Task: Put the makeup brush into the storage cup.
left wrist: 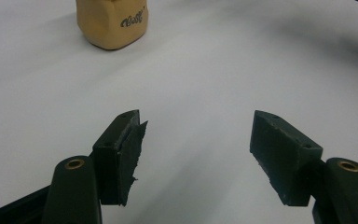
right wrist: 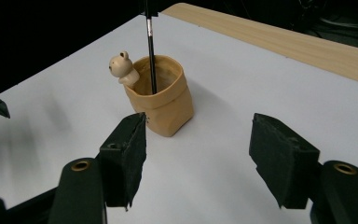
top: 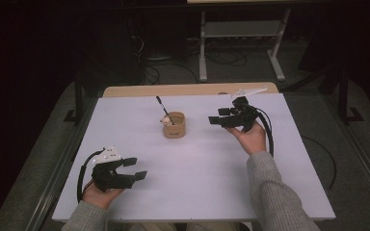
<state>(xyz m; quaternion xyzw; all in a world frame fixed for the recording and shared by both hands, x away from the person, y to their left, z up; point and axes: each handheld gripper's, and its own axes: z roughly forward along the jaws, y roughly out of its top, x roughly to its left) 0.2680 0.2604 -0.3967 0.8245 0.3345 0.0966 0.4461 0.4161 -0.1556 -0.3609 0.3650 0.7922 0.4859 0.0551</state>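
Jaws of both the left gripper point(top: 134, 169) and right gripper point(top: 219, 117) stand apart, nothing between them. At the white surface's point(top: 197, 163) centre sits a tan pot point(top: 174, 125), a black pen point(top: 164, 109) leaning toward 11 o'clock inside; the right gripper is at its 3 o'clock, the left well off at 7 o'clock.

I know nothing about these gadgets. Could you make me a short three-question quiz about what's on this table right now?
1. True or false: the black pen stands inside the tan pot.
2. What perches on the pot's rim? A) a small bear figure B) a coin C) a key
3. Is anything between the fingers of the left gripper or the right gripper?

Key:
1. True.
2. A, the bear figure.
3. No; both are open and hold nothing, apart from the pot, above the white table.
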